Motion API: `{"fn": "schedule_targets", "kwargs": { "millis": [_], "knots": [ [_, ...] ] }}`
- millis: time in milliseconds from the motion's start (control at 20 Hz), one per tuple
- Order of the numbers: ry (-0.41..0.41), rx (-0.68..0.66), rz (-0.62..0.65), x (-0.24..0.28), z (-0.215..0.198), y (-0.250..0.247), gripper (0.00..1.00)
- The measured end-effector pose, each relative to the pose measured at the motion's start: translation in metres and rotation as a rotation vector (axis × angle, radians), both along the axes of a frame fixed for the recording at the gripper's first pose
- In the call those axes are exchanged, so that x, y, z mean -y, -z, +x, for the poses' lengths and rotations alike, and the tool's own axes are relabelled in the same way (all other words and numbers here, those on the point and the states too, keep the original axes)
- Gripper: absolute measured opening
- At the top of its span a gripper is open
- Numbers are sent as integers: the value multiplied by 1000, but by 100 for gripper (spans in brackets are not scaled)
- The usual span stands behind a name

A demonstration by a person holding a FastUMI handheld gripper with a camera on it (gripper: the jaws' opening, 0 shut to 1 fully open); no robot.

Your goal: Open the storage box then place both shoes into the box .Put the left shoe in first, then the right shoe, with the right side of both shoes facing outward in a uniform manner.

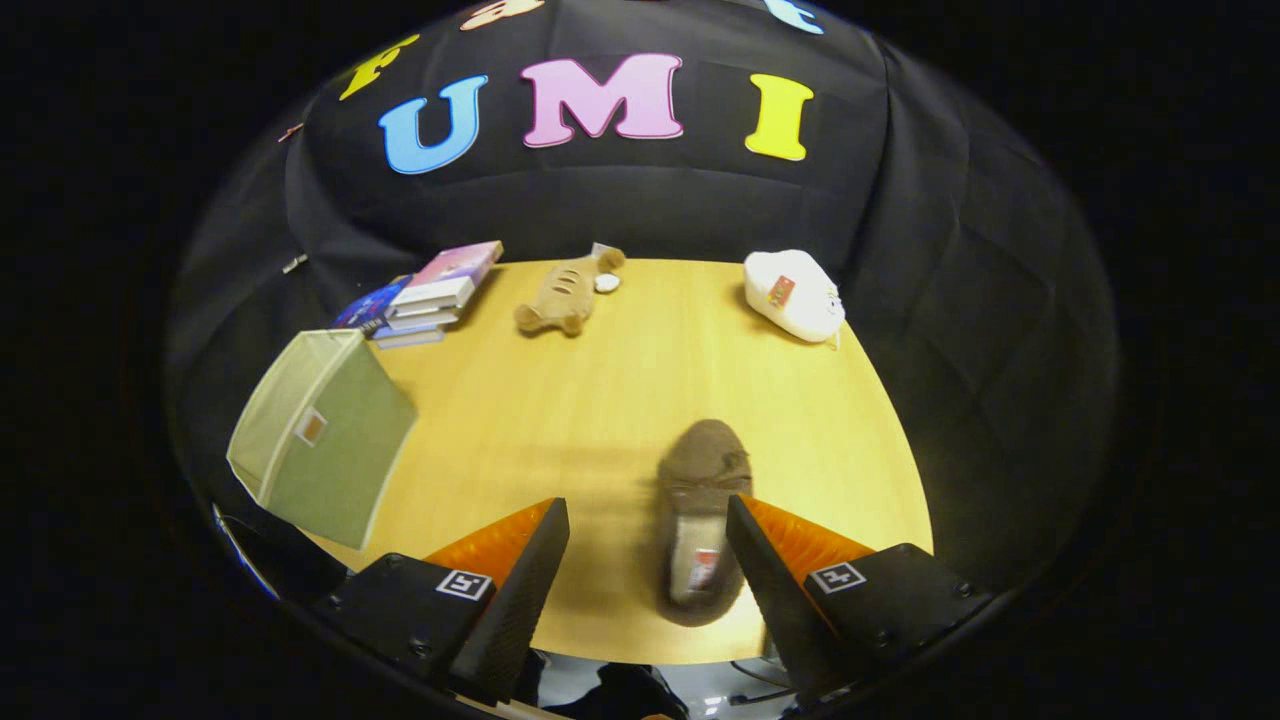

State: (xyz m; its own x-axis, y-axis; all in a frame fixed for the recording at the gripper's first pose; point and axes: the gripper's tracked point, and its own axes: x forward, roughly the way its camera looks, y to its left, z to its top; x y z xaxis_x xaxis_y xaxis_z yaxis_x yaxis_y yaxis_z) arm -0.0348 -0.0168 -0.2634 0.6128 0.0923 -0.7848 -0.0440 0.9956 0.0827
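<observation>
With the fingers (pixel 648 520) spread and empty above the table (pixel 620 400), the brown shoe (pixel 700 520) lies between them close to the right one, toe pointing away, so I would centre over it, pinch its sides, then carry it left to the box (pixel 320 435).

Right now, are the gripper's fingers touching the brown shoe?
Cannot tell. In the gripper view the open gripper straddles the brown shoe; one finger's edge overlaps it, but motion blur hides any contact.
</observation>
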Motion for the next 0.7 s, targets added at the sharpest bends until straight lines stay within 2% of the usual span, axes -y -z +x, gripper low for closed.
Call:
{"fn": "schedule_targets", "kwargs": {
  "millis": [150, 300, 550, 700],
  "knots": [
    [6, -51, -19, 39, -3, 35, 99],
    [-4, -111, -34, 58, 0, 76, 99],
    [-14, -204, -38, 62, -3, 128, 99],
    [35, -209, 24, 56, 7, 135, 98]
  ]
}}
